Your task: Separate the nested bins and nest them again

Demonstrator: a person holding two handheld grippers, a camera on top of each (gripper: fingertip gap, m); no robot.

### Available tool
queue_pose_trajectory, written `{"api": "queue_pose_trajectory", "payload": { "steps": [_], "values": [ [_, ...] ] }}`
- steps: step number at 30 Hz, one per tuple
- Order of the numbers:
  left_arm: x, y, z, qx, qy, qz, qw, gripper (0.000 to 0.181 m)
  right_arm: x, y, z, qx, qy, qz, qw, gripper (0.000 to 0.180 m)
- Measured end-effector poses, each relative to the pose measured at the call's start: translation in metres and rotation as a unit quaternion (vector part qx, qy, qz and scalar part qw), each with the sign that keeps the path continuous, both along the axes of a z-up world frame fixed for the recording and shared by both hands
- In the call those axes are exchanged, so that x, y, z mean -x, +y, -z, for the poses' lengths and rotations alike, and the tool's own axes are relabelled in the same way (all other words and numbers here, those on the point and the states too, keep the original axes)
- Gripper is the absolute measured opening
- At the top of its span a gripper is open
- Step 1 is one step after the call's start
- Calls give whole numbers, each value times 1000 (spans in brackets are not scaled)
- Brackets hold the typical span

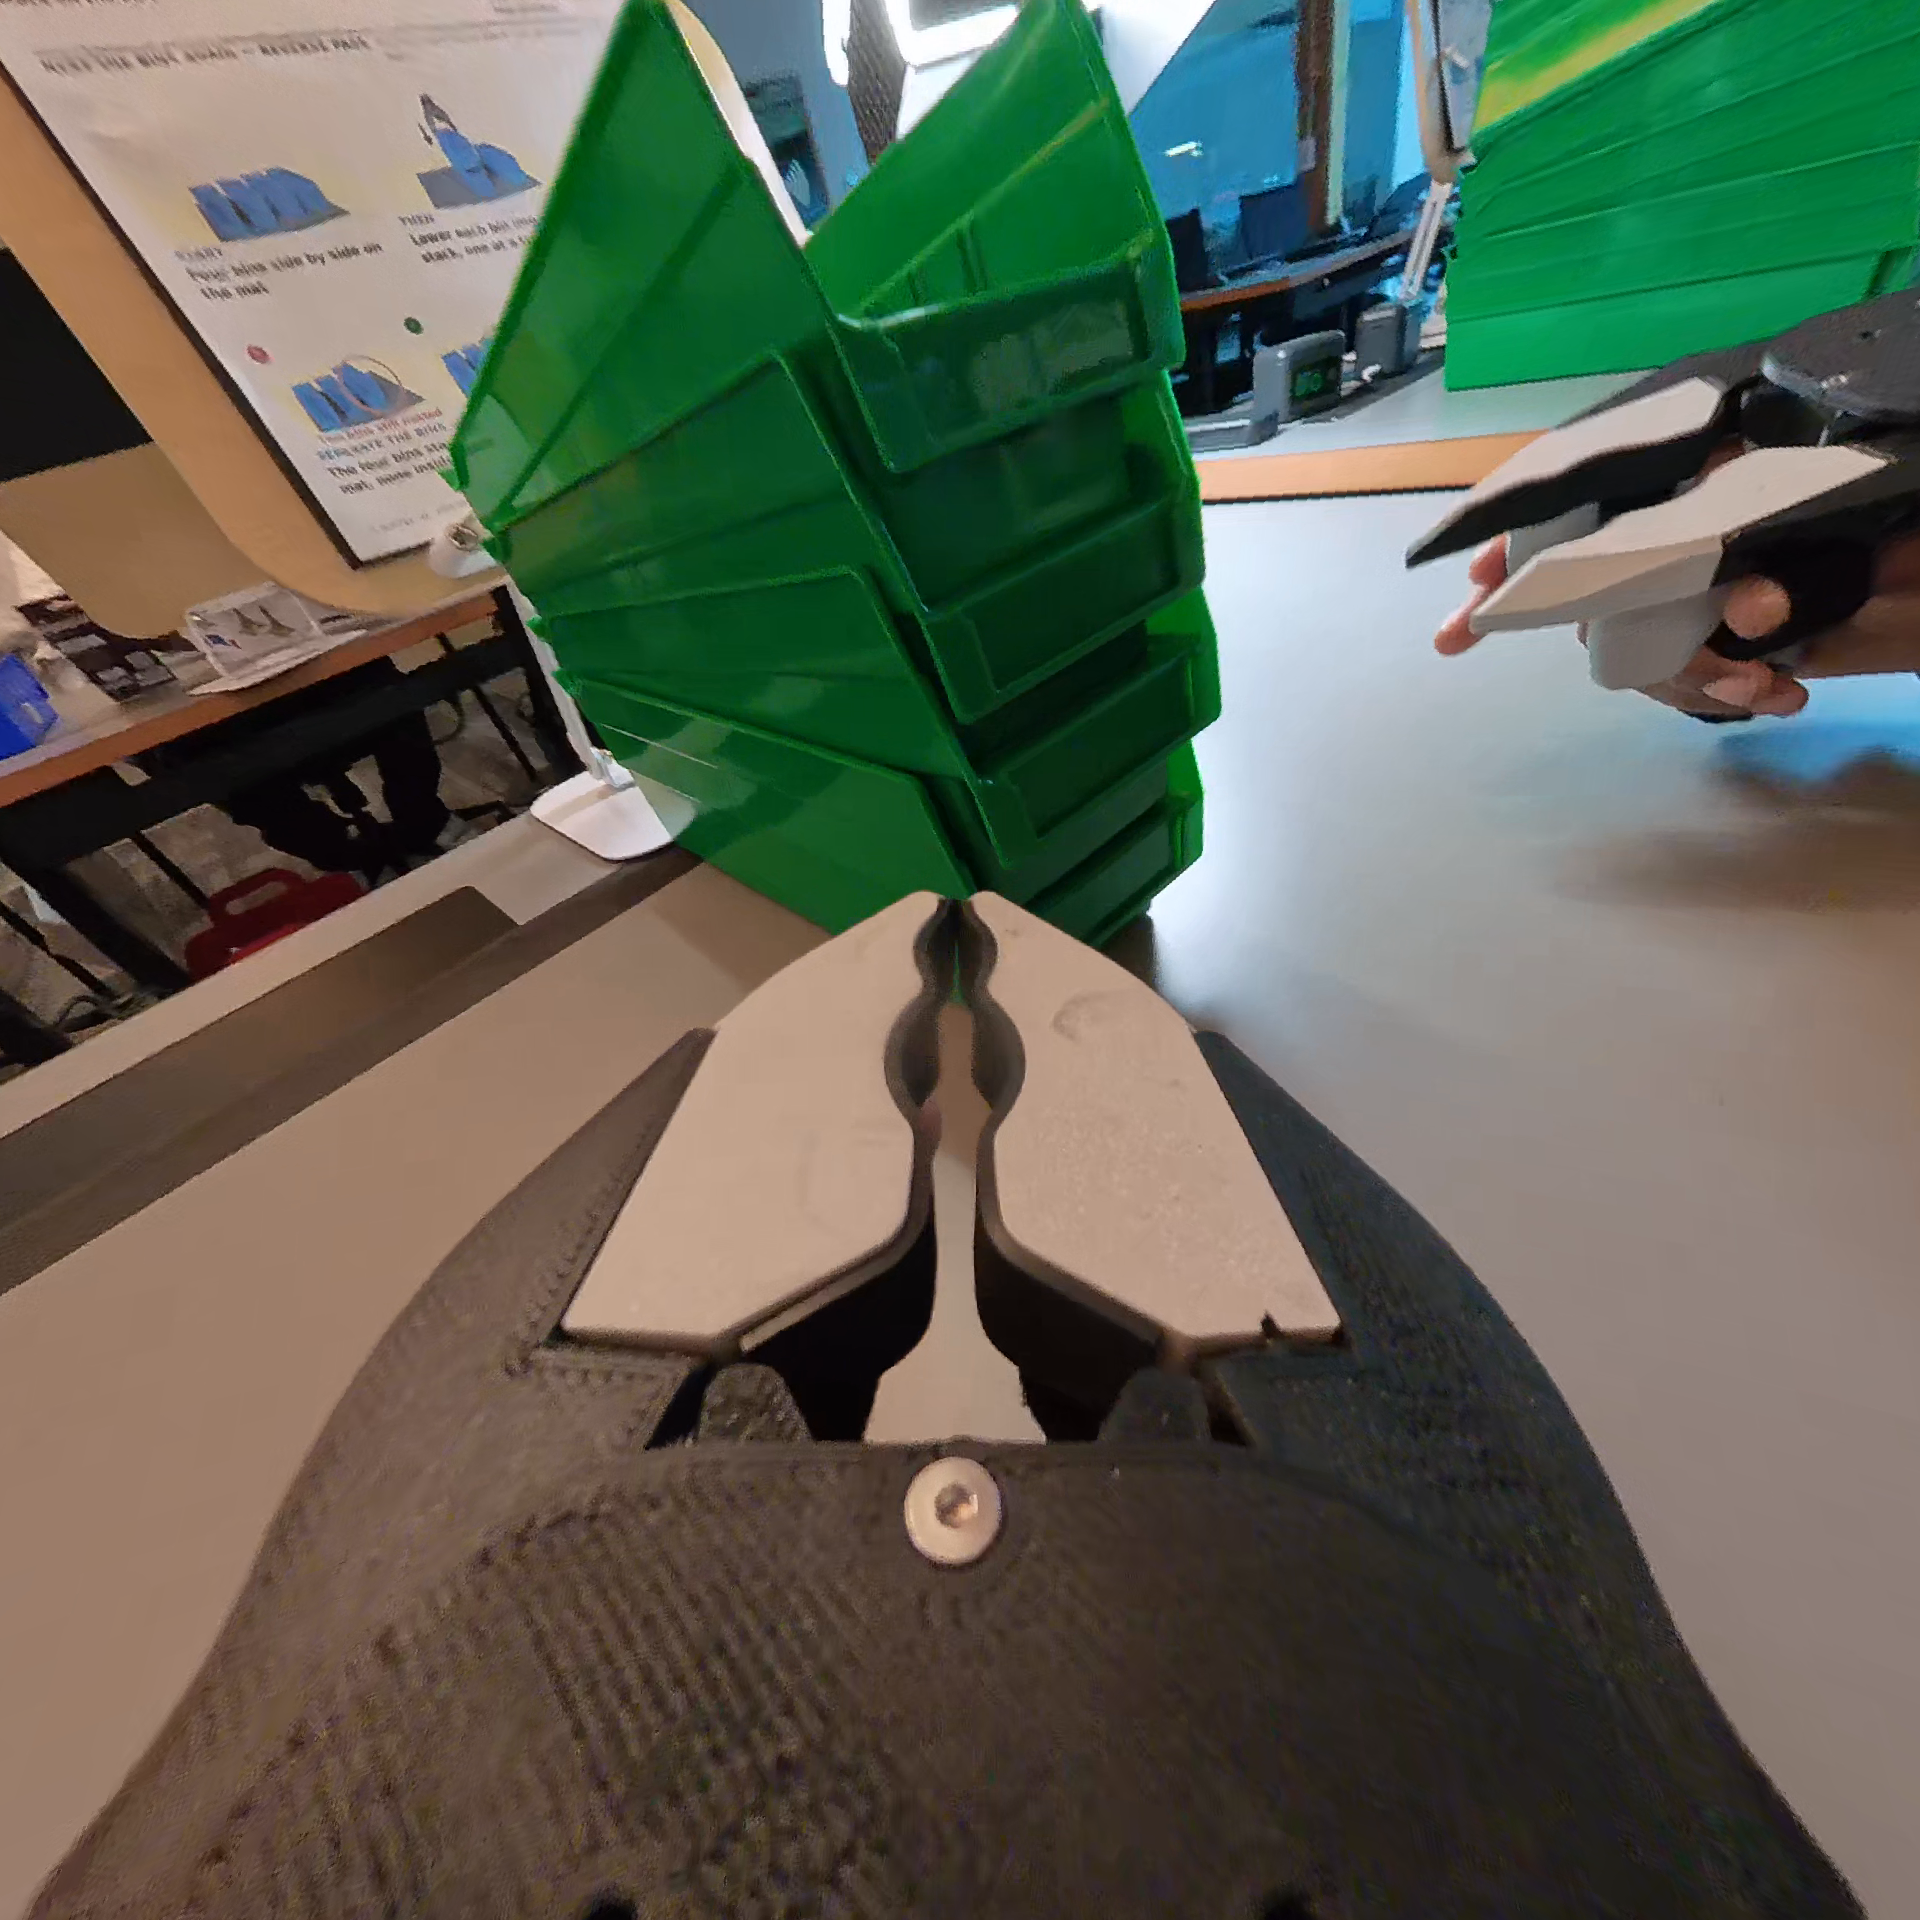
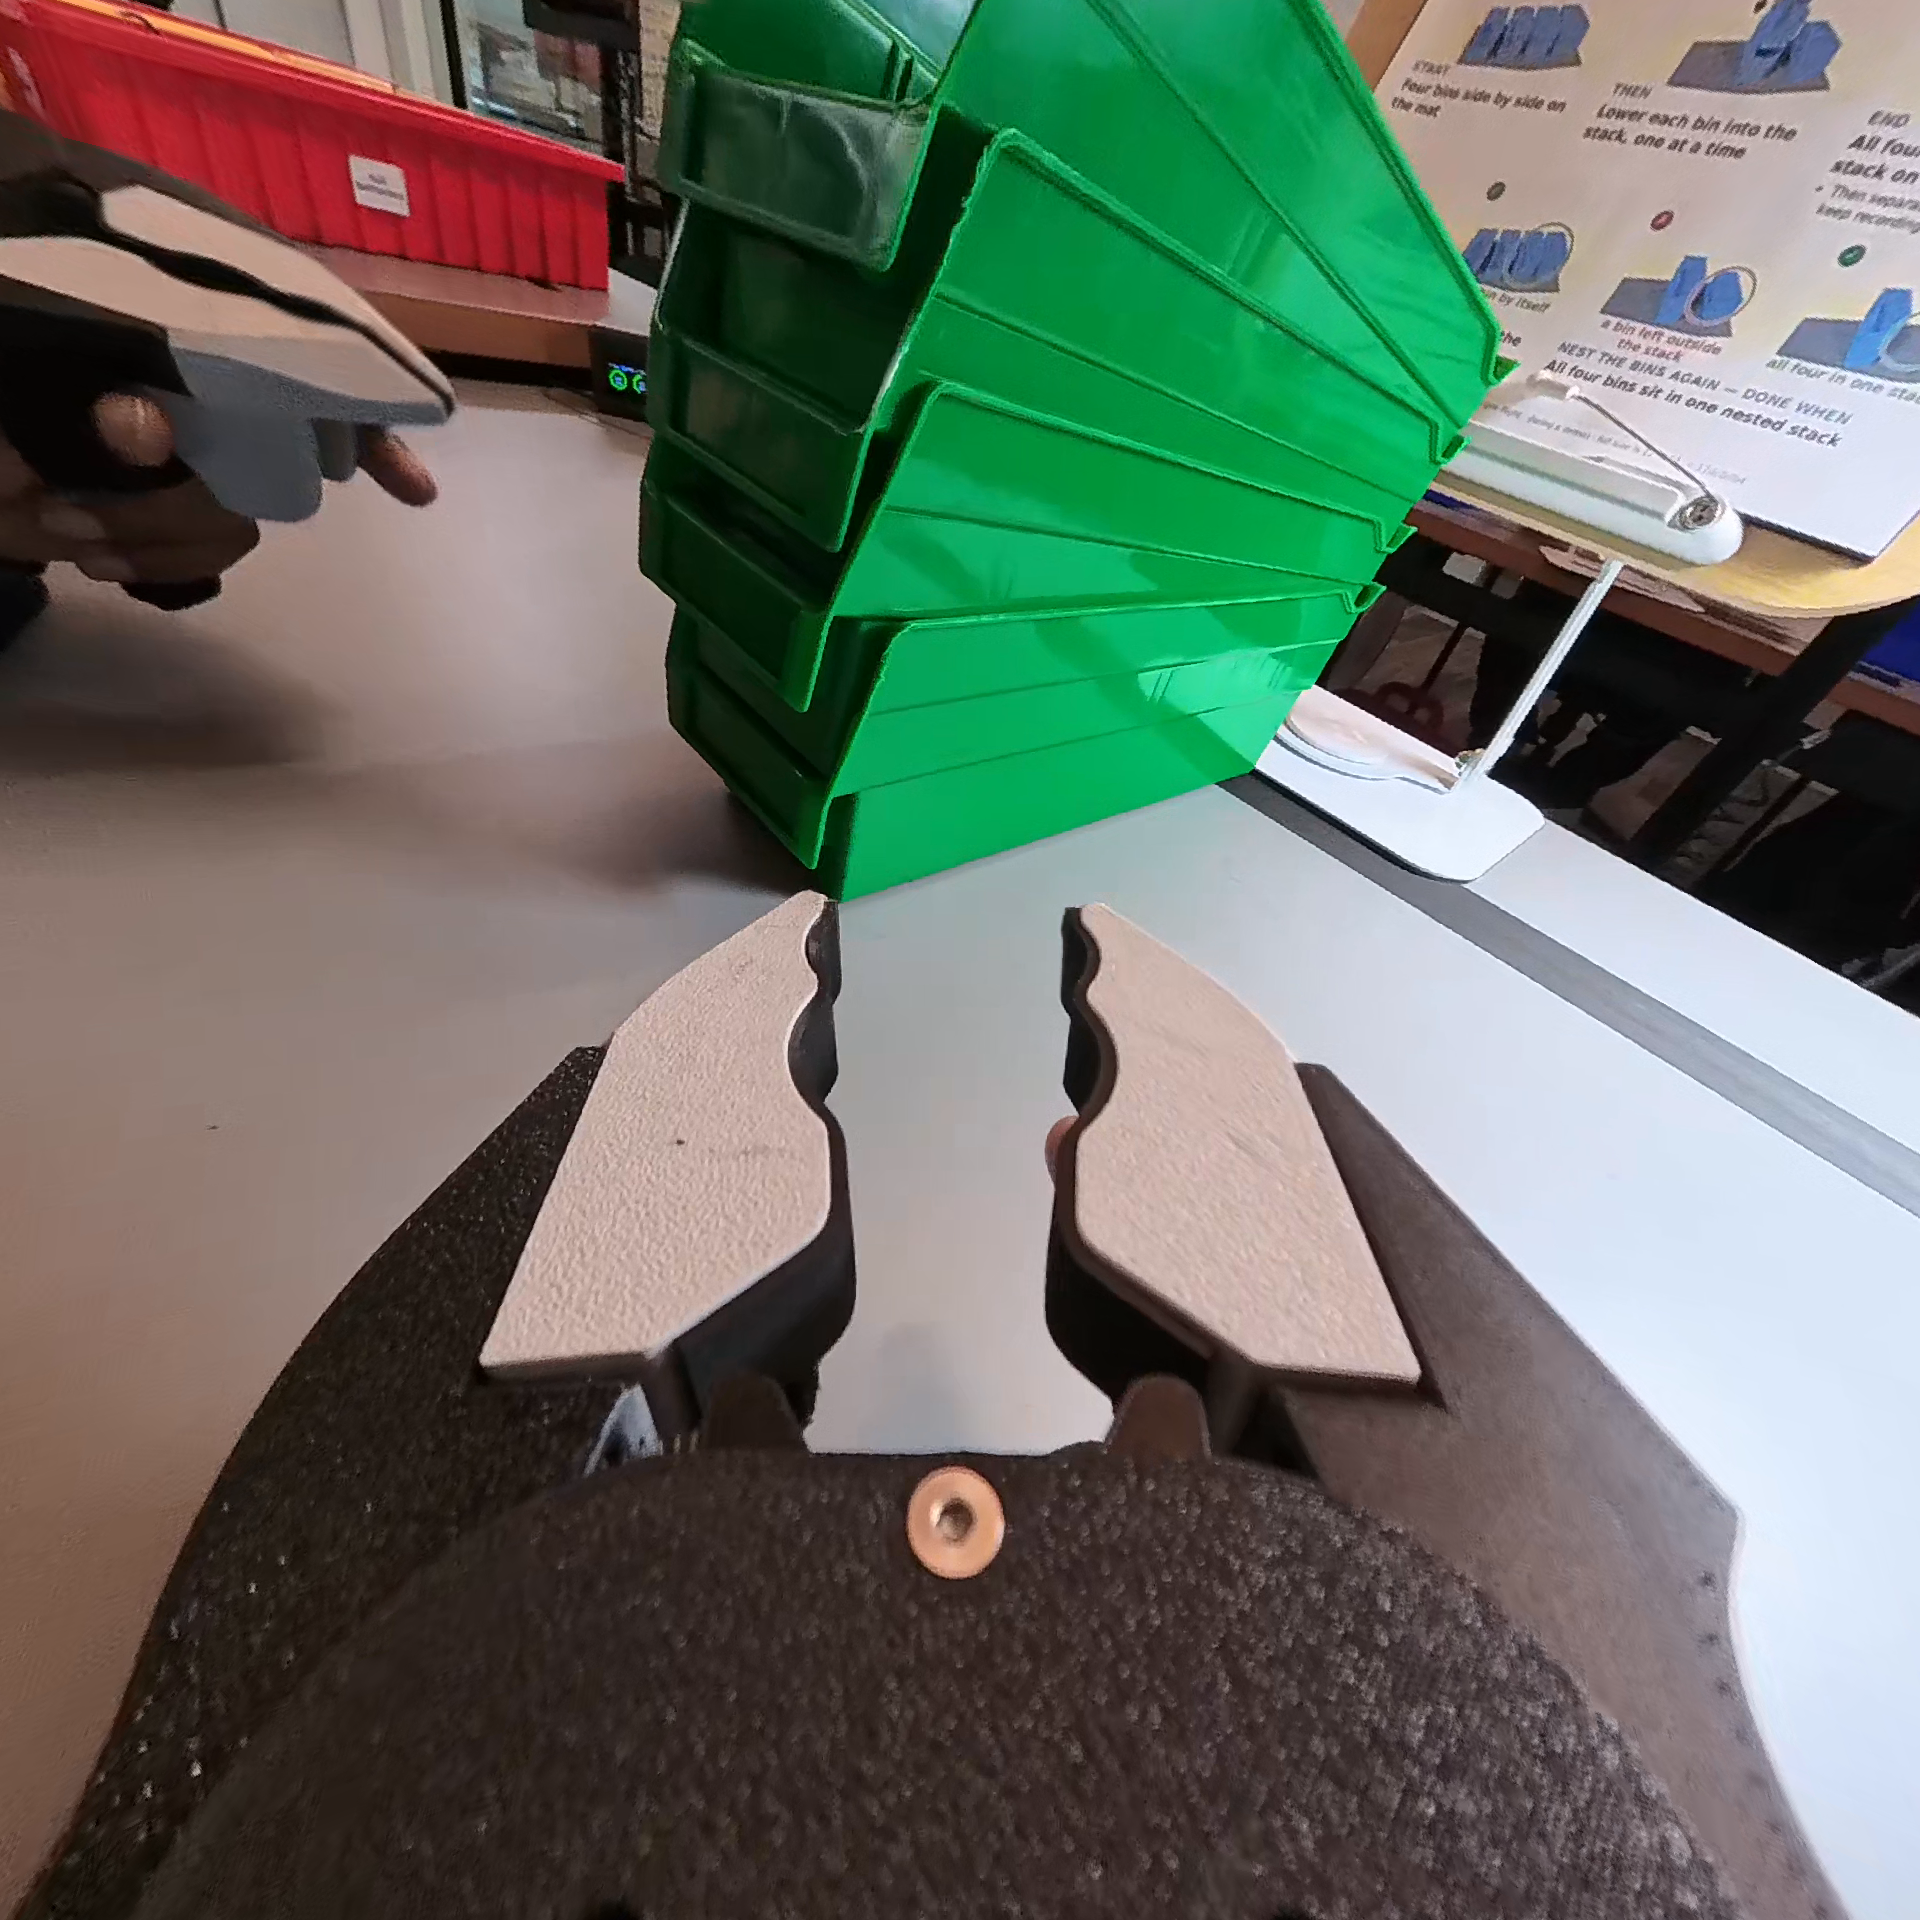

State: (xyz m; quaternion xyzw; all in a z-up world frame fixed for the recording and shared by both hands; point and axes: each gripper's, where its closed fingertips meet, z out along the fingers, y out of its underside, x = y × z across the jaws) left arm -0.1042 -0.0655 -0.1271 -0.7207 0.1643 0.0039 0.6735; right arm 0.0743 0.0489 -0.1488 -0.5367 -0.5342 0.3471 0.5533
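A printed instruction poster (image 2: 1704, 260) (blue diagrams) and a red crate's white label (image 2: 379, 185) bear writing.

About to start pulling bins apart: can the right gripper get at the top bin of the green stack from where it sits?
Probably yes. The right gripper is open and empty, low in front of the stack of green bins, with only bare table between. The top bin sits higher, so it must rise.

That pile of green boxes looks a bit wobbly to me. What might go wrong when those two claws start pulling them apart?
1. The nested stack of green plastic bins fans out unevenly and looks to lean, so tugging one bin may tip the pile.
2. It stands near the grey table's edge, beside the white stand; a toppled bin might hit it or fall off.
3. The left tool is shut, so it must open before gripping; the right tool is open.
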Motion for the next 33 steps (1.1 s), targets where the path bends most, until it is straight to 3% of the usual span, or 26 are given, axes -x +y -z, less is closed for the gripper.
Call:
{"api": "queue_pose_trajectory", "payload": {
  "steps": [8, 17, 28, 33],
  "values": [
    [-9, 2, -53, -53, 45, -16, 997, 0, 3, 0, 9, -1, -17, 2, 1000, 36],
    [-58, 46, -95, 4, 163, 63, 985, 3, -1, 0, 6, 4, -10, 1, 1000, 34],
    [-67, 83, -84, 190, 330, 74, 922, 45, 1, -4, 10, -4, -25, -8, 1000, 34],
    [-63, 95, -62, 270, 364, 85, 887, 50, 1, -5, 13, -11, -34, -8, 999, 33]
  ]
}}
